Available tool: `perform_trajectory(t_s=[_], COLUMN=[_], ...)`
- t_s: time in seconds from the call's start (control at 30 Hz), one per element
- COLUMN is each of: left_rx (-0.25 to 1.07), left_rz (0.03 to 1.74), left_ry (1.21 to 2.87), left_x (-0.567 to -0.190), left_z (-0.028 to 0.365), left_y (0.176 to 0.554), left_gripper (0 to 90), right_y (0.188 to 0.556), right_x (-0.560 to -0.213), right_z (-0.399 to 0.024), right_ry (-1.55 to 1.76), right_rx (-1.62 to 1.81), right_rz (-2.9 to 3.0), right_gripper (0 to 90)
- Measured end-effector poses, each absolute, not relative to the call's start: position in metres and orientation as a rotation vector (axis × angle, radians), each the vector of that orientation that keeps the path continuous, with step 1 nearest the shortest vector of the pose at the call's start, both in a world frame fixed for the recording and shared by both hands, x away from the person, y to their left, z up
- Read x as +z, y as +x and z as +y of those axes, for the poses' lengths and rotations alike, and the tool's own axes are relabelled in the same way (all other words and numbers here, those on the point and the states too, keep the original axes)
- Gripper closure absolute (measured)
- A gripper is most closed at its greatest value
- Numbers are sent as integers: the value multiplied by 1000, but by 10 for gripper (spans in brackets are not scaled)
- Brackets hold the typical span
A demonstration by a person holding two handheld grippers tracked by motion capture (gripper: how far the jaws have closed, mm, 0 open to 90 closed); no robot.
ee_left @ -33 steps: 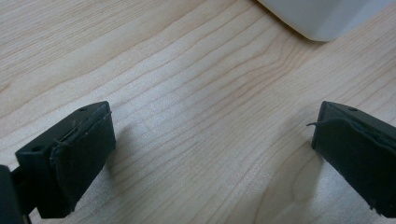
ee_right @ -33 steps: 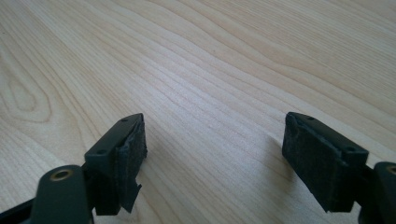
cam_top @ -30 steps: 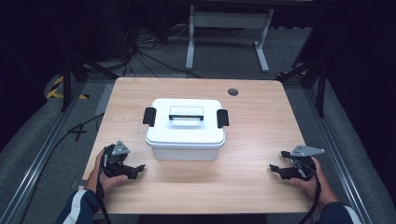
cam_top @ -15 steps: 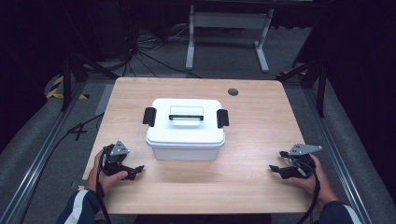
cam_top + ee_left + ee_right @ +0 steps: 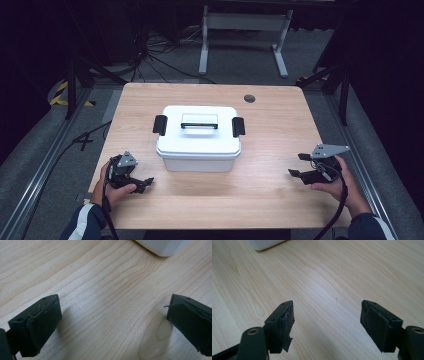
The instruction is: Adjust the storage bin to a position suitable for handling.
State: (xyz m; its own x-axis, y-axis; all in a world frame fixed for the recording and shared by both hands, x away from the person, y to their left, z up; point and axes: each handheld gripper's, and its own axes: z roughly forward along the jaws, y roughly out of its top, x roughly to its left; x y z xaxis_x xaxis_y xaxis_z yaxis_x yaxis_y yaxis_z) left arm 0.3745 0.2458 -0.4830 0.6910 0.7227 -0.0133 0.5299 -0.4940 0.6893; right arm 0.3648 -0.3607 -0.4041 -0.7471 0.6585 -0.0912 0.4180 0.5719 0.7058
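A white lidded box (image 5: 198, 137) with a black latch on each side and a top handle stands in the middle of the wooden table (image 5: 280, 125). My left gripper (image 5: 142, 184) rests on the table near the front left, apart from the box, its jaws open and pointing right. My right gripper (image 5: 297, 165) sits at the front right, open, pointing left at the box. In the left gripper view the left gripper (image 5: 113, 315) holds nothing and a corner of the box (image 5: 165, 246) shows beyond it. The right gripper (image 5: 327, 320) is likewise wide apart over bare wood, with the box corner (image 5: 263, 243) far off.
A dark round cable hole (image 5: 249, 98) is set in the table's far right part. Behind the table stands a white metal frame (image 5: 245, 30) among floor cables (image 5: 150, 55). Dark rails run along both sides of the table.
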Motion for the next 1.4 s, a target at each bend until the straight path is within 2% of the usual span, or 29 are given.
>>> perform_trajectory(t_s=[0.3,0.87,1.4], left_rx=[359,353,350], left_rz=[956,961,962], left_ry=[2216,2214,2213], left_x=[-483,-483,-483], left_z=[246,246,245], left_y=[374,374,374], left_gripper=[2,1,1], right_y=[381,420,442], right_x=[-366,-278,-268], right_z=[-345,-277,-202], right_ry=[767,529,317], right_rx=[921,827,713], right_rz=[2507,2543,2659], right_gripper=[306,366,402])
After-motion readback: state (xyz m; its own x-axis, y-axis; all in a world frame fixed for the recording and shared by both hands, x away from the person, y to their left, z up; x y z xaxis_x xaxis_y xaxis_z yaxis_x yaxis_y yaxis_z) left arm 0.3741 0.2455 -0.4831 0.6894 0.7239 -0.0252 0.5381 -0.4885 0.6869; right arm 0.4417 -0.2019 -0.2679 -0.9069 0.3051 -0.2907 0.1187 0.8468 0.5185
